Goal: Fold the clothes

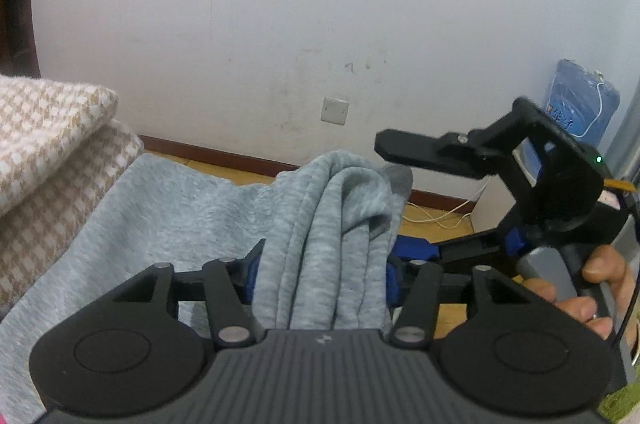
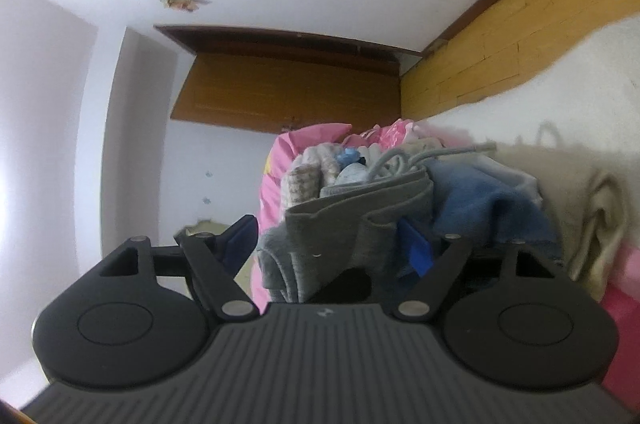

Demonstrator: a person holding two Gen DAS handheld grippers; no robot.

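Observation:
A light grey-blue fleece garment (image 1: 328,224) hangs bunched between the jaws of my left gripper (image 1: 322,264), which is shut on it; more of the garment spreads down to the left (image 1: 152,216). My right gripper shows at the right of the left wrist view (image 1: 416,256), held in a hand, its jaws next to the same cloth. In the right wrist view my right gripper (image 2: 328,248) is shut on a grey waistband-like edge of the garment (image 2: 344,220). The fingertips are mostly hidden by cloth.
A beige checked blanket (image 1: 44,152) is folded at the left. A pile of clothes and pink bags (image 2: 360,152) lies beyond the right gripper, with a blue garment (image 2: 480,200) and cream cloth (image 2: 592,220). A white wall, wood floor and a blue water jug (image 1: 580,104) are behind.

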